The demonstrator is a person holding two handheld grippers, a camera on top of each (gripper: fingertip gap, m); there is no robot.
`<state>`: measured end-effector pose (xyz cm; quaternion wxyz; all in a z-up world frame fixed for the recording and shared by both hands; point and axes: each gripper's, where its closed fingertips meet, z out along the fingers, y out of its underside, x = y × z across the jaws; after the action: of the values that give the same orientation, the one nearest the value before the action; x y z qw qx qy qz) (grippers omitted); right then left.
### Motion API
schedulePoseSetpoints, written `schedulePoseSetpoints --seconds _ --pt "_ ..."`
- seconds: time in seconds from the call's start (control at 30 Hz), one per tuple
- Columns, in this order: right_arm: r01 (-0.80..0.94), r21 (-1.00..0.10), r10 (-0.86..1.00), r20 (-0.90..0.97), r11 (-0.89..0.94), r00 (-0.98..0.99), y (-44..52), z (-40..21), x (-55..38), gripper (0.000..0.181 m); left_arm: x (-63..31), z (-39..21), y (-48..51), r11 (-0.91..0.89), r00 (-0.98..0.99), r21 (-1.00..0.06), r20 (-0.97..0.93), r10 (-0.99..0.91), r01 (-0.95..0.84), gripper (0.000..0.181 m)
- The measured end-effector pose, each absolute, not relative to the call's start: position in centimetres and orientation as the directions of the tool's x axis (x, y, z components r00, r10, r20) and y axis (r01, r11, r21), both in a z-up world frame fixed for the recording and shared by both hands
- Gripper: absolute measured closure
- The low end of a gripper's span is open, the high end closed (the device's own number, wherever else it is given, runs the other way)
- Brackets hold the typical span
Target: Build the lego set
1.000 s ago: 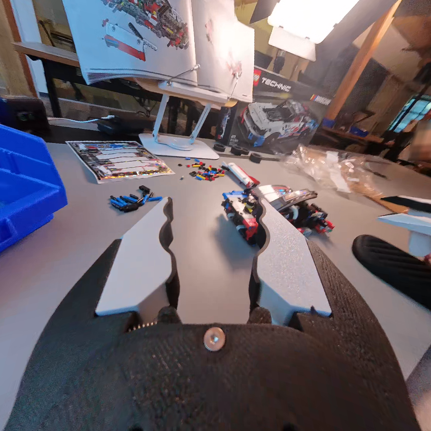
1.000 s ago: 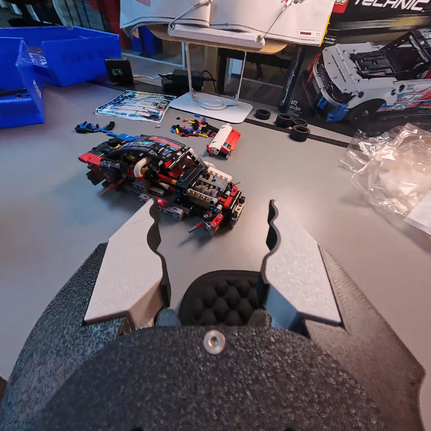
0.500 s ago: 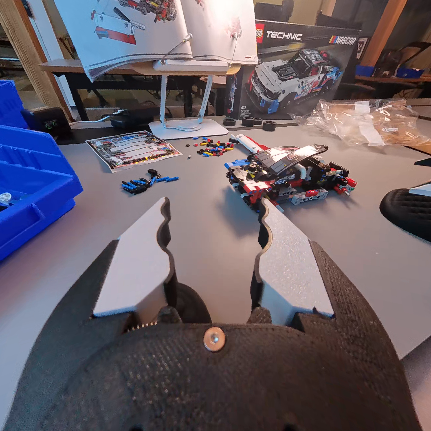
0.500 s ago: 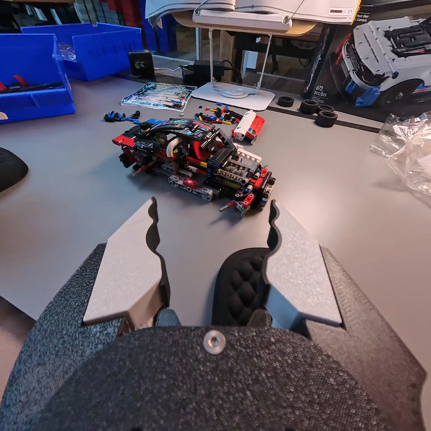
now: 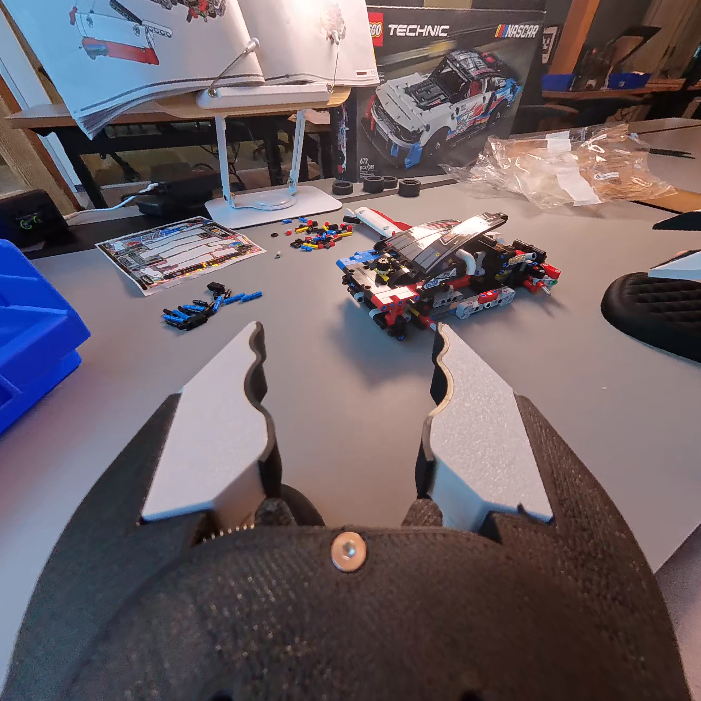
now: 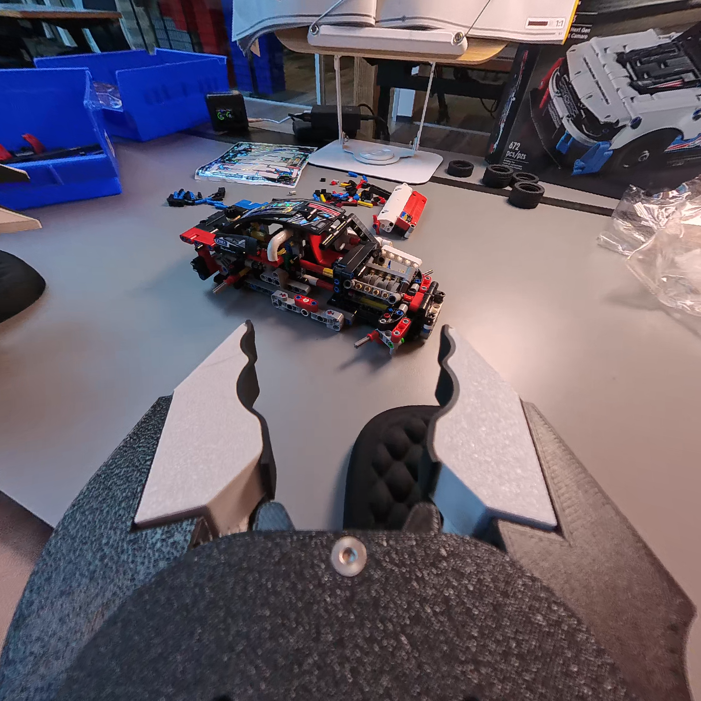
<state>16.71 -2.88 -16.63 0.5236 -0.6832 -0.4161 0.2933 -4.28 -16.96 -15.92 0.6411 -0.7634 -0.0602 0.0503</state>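
A partly built black and red lego car [image 5: 447, 273] lies on the grey table [image 5: 322, 398]; it also shows in the right wrist view [image 6: 315, 265]. My left gripper [image 5: 347, 330] is open and empty, just short of the car's front left. My right gripper [image 6: 347, 330] is open and empty, just short of the car's near end. A white and red panel piece [image 6: 400, 208] lies behind the car. A pile of small coloured pins [image 5: 318, 233] and a pile of blue and black pins [image 5: 205, 307] lie on the table. Several black tyres [image 6: 508, 180] stand at the back.
An open instruction book on a white stand [image 5: 265, 95], the set's box [image 5: 447, 95] and a sticker sheet [image 5: 178, 252] are at the back. Blue bins [image 6: 57, 144] stand at the left. Clear plastic bags [image 5: 569, 170] lie at the right. A black padded rest [image 5: 656, 307] is near each gripper.
Both grippers have drawn back and up from the car, which now shows farther off and whole. Both stay open and empty.
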Motion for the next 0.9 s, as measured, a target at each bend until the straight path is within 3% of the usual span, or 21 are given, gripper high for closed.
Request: schedulePoseSetpoints --seconds 0.9 --pt "0.256 -0.963 0.879 0.049 -0.085 0.475 -3.33 -16.79 16.26 0.09 -4.38 -16.27 -16.84 -0.19 0.986 -0.981 -0.008 0.165 0.024 0.102"
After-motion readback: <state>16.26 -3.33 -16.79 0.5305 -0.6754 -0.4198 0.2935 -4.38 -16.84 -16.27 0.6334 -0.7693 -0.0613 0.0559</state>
